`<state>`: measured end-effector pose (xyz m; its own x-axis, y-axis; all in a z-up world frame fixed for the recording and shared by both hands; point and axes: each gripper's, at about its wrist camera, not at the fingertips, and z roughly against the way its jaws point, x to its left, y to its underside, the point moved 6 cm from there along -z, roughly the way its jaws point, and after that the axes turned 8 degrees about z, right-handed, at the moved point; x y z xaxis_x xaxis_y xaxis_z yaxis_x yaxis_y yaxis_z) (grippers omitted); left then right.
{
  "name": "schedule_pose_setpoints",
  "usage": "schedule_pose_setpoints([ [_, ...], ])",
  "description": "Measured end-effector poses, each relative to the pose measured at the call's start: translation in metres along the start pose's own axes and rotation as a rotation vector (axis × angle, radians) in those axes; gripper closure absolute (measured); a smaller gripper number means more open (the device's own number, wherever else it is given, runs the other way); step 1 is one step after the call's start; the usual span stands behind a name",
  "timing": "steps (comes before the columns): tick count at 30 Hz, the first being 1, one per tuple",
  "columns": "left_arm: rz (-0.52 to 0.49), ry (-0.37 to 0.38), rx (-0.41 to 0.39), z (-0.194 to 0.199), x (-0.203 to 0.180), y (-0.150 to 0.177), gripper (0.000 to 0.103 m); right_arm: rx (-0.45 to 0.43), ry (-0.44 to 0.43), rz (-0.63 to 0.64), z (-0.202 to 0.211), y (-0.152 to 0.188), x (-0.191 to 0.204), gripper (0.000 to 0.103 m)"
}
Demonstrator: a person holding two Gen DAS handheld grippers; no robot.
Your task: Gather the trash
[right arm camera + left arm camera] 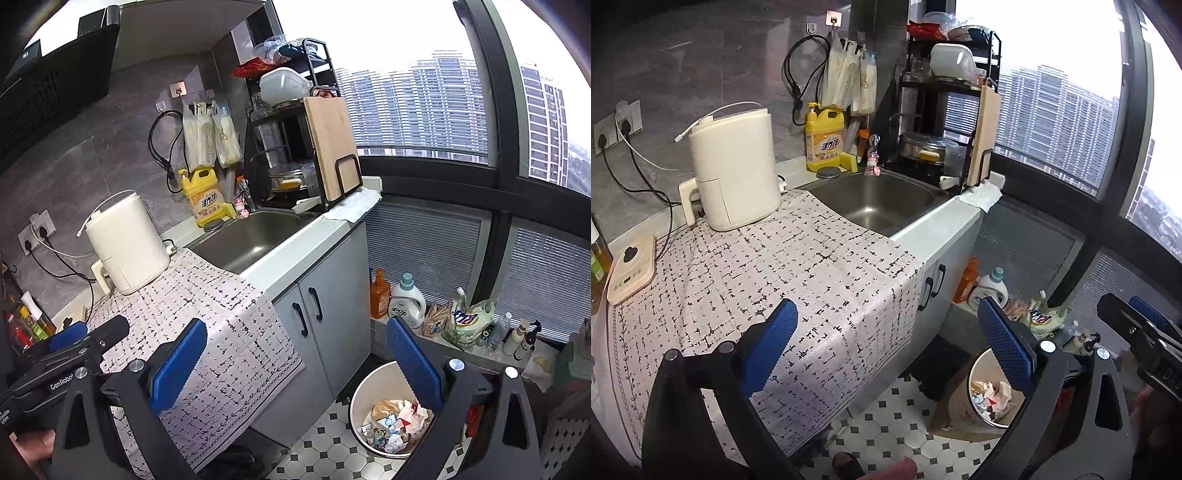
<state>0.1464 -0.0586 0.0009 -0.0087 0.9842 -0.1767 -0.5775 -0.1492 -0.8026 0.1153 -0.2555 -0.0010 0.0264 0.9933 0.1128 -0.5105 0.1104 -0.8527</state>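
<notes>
Both scenes are seen from fisheye cameras mounted on the hand-held grippers, each looking forward along its own two blue-padded fingers. The left wrist view is held above the patterned cloth (pixel 798 266) on the counter, near its front edge, and is aimed across it toward the sink (pixel 875 199) and the window. The right wrist view is set further back and to the right, above the tiled floor (pixel 332 439), and is angled down more. Shared by both views are the counter, the sink, the white appliance (pixel 735 170), the dish rack (pixel 945 110), the window and the bin (pixel 391 413). Each gripper is caught at the edge of the other's view.
</notes>
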Motion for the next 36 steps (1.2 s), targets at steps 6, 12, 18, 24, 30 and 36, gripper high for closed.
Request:
schedule_pose_setpoints([
  [6, 0.019, -0.01, -0.009, -0.001, 0.006, -0.001, 0.006, 0.002, -0.003, 0.007, -0.005, 0.0, 0.004, 0.008],
  [12, 0.031, -0.014, -0.006, -0.003, 0.008, -0.001, 0.006, 0.008, -0.007, 0.012, -0.009, 0.0, 0.007, 0.008],
  [18, 0.034, -0.016, -0.008, -0.004, 0.01, -0.001, 0.006, 0.012, -0.005, 0.012, -0.011, -0.001, 0.006, 0.008],
  [24, 0.037, -0.011, -0.001, -0.007, 0.009, -0.002, 0.006, 0.018, -0.007, 0.014, -0.014, 0.0, 0.006, 0.008],
  [30, 0.041, -0.008, 0.002, -0.01, 0.008, -0.001, 0.006, 0.019, -0.006, 0.015, -0.014, 0.001, 0.006, 0.008],
  [36, 0.041, -0.004, 0.005, -0.012, 0.005, -0.001, 0.006, 0.024, -0.006, 0.018, -0.017, 0.003, 0.003, 0.008],
])
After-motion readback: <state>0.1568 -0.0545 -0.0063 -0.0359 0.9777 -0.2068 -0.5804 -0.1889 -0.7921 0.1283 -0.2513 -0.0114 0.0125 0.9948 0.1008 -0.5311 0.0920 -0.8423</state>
